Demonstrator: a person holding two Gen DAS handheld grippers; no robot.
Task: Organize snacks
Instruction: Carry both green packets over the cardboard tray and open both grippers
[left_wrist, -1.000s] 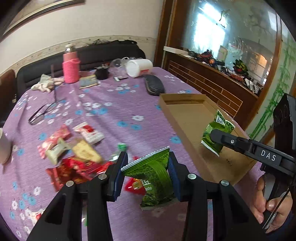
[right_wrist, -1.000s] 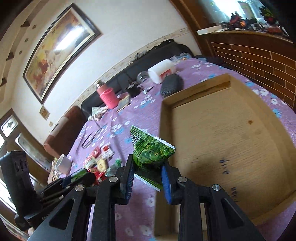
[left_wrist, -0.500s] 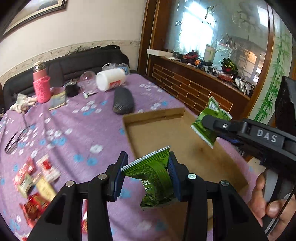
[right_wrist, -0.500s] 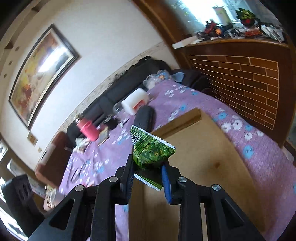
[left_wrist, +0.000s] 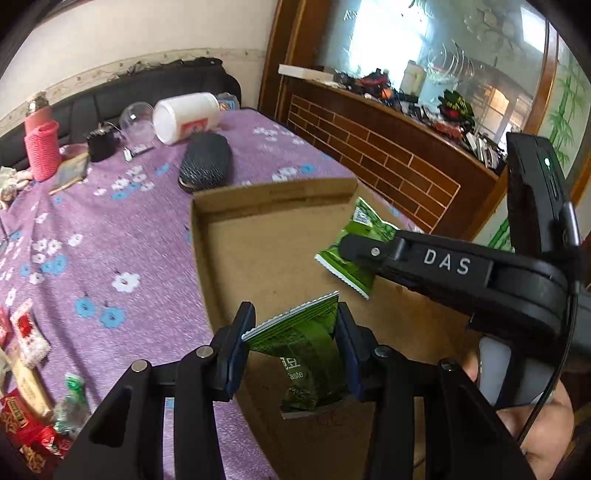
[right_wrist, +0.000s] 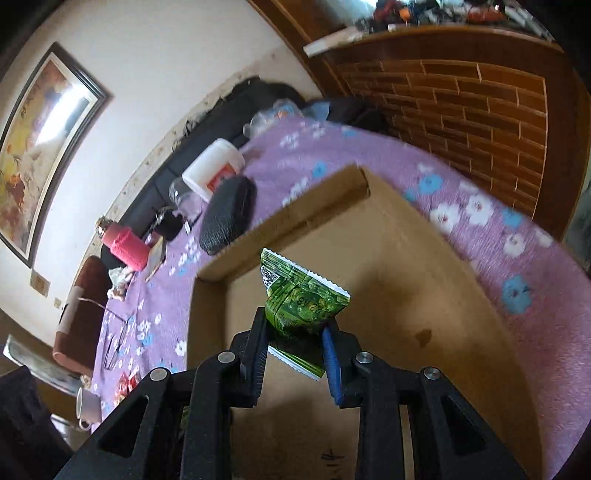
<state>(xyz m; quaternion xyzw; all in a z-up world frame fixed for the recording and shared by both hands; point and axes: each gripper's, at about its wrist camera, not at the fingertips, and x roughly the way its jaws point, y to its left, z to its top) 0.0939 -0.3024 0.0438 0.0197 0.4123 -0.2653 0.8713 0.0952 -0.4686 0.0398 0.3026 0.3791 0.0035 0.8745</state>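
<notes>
Both grippers moved from the snack pile (left_wrist: 26, 387) over to the cardboard tray (left_wrist: 258, 236). Left gripper (left_wrist: 293, 334) jaws clamp a green packet (left_wrist: 301, 354) above the tray; right gripper (right_wrist: 295, 332) jaws, nearly closed, pinch another green packet (right_wrist: 299, 299).

On the arm of your right gripper (left_wrist: 345, 245), seen from the left wrist, you can read "DAS" in white capitals. The dark green snack packet (left_wrist: 301, 354) between your left gripper (left_wrist: 295, 347) pads shows "aste" in white, a partly hidden character above it and digits that look like "5025" below. The light green snack packet (right_wrist: 301, 299) in the right wrist view carries a small QR code and upside-down printed characters you cannot read with certainty.
</notes>
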